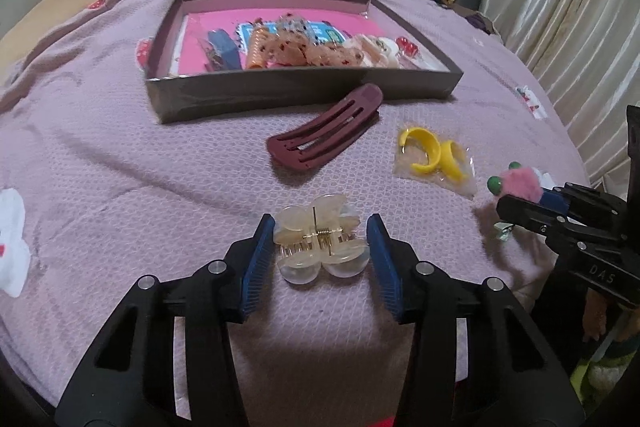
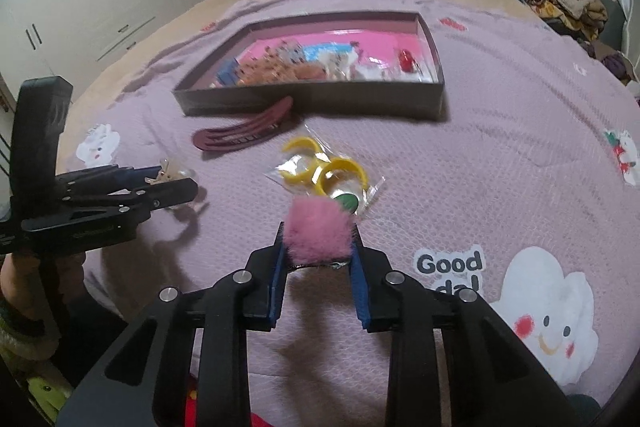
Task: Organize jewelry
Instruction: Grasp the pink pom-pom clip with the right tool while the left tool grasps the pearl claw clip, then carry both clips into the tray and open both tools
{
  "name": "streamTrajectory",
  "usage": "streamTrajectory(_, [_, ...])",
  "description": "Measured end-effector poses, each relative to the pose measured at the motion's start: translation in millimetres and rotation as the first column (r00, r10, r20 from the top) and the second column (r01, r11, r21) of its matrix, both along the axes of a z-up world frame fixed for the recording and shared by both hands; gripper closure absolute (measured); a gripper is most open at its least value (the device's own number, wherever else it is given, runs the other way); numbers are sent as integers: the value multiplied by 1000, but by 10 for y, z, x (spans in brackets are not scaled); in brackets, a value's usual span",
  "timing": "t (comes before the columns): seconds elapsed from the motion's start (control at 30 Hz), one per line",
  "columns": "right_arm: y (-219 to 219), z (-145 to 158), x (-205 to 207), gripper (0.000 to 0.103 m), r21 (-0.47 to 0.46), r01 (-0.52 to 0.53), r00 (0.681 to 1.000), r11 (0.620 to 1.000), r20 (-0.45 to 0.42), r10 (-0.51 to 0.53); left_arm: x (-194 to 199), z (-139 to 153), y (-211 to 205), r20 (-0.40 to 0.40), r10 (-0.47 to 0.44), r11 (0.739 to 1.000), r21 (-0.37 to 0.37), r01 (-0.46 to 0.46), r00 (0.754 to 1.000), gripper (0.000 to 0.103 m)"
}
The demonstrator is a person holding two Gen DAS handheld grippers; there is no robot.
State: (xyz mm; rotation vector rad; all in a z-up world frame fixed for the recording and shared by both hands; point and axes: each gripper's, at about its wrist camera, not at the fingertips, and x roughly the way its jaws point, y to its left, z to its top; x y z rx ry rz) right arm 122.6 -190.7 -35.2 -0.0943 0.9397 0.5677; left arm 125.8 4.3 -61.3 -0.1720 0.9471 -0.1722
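Left wrist: left tongs (image 1: 321, 247) spread wide, straddling clear claw clip (image 1: 320, 245) on bed (image 1: 120, 167), pads not touching. Box (image 1: 304, 87) beyond.

Right wrist: right tongs (image 2: 319, 251) closed on pink pompom clip (image 2: 318, 237), near yellow rings (image 2: 326, 169).

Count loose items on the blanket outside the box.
4: clear claw clip between left gripper fingers, maroon clip before the box, bagged yellow rings, pink pom-pom clip in right gripper.
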Motion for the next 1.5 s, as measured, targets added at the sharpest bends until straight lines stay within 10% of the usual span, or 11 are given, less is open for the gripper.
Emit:
streamTrajectory(0.77, [471, 497, 69, 76, 48, -89, 990, 995, 116, 83, -79, 542, 749, 125, 172, 984, -76, -163, 977, 64])
streamTrajectory(1.5, [476, 878, 582, 76, 79, -27, 975, 997, 221, 9, 420, 934, 688, 208, 133, 991, -61, -123, 969, 64])
